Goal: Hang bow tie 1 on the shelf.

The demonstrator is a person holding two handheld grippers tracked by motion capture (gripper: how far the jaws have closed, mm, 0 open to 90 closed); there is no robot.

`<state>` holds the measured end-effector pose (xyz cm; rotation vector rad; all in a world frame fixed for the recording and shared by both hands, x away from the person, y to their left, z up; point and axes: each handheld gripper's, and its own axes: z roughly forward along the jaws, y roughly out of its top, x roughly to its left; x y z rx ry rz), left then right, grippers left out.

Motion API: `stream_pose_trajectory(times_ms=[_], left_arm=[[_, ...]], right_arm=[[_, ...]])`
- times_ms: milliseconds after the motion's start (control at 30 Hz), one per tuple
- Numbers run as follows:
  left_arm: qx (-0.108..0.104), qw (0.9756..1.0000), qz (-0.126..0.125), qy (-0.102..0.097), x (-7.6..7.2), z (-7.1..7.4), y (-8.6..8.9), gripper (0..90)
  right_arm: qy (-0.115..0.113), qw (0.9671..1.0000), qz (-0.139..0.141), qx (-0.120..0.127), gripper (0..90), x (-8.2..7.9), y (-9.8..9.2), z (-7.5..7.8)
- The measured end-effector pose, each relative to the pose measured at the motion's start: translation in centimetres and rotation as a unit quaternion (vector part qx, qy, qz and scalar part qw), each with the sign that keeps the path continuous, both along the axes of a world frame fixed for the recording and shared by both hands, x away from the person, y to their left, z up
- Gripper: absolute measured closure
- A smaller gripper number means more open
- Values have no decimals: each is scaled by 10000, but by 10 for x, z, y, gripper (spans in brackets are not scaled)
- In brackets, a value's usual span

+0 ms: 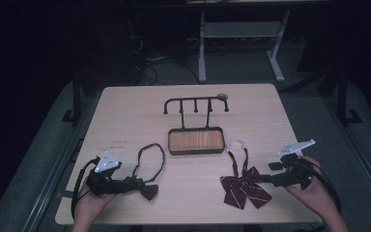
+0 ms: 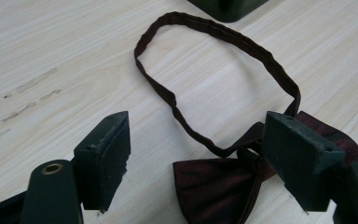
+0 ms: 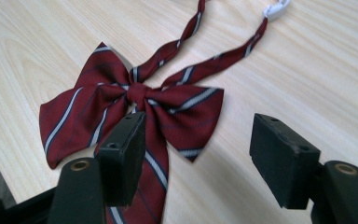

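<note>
A dark maroon bow tie (image 1: 147, 188) with a closed loop strap (image 1: 150, 154) lies flat at the table's front left. My left gripper (image 1: 134, 183) sits just left of it, open. In the left gripper view the bow (image 2: 214, 182) lies between the spread jaws of the left gripper (image 2: 196, 140), its knot close to the right one. A red bow tie with white stripes (image 1: 244, 188) lies at the front right, its straps ending in a white clasp (image 1: 235, 143). My right gripper (image 1: 263, 179) is open beside it. In the right gripper view the striped bow (image 3: 135, 93) lies just ahead of the right gripper (image 3: 198, 135).
A black hook rack (image 1: 195, 104) rises from a wooden tray base (image 1: 196, 140) at the table's middle; the tray's corner (image 2: 228, 7) is just past the strap loop. A person's hands hold both grippers at the front edge. A desk frame (image 1: 236, 43) stands beyond the table.
</note>
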<state>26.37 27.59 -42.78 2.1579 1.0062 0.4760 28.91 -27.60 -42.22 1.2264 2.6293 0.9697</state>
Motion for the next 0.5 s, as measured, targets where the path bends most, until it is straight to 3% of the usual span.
stream_pose_trajectory(times_ms=[500], left_arm=[[165,9999,7,-30,-1,1,1,247]], right_arm=[[153,9994,215,-230,386,28,18,13]])
